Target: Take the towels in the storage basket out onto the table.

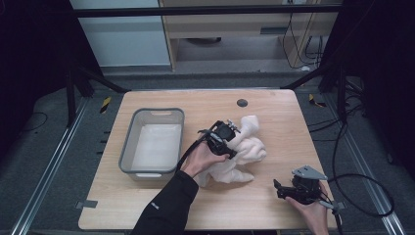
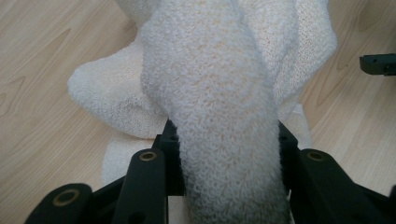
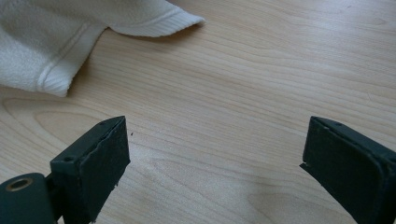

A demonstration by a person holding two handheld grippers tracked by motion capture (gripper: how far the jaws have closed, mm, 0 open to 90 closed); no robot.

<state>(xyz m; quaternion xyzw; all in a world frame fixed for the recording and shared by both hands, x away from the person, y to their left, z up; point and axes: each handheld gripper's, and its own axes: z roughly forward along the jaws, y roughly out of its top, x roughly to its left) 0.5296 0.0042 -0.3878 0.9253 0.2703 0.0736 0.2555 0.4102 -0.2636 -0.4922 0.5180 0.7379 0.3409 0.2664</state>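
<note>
Right under my left claw's camera a thick fold of the white towel (image 2: 219,116) rises between the two black jaws, which press on it from either side; my left claw (image 2: 224,154) is pinching that fold. Past the fold, more of the towel bunches up and spreads over the wooden table (image 2: 42,70), and a dark tip of my other claw pokes in at the right edge of that view.

From the high view, my left claw (image 1: 226,139) sits on top of the crumpled towel (image 1: 244,152) near the middle of the table (image 1: 274,112), my left hand (image 1: 201,159) wrapped around its grip and my dark sleeve (image 1: 166,208) coming up from the bottom edge. The towel lies in a loose heap, with one end reaching toward the far side of the table and the rest bunched under and just right of my hand.

Just left of the towel stands a grey bin (image 1: 126,142) with a pale bottom; the two are near but I cannot tell whether they touch.

My right claw (image 1: 280,188) rests low near the table's front right corner, held in my right hand (image 1: 311,208), well apart from the towel. In its own view the right claw (image 3: 215,163) has its jaws spread wide over bare wood, gripping nothing, and a hemmed corner of the towel (image 3: 56,37) lies ahead at the upper left.
</note>
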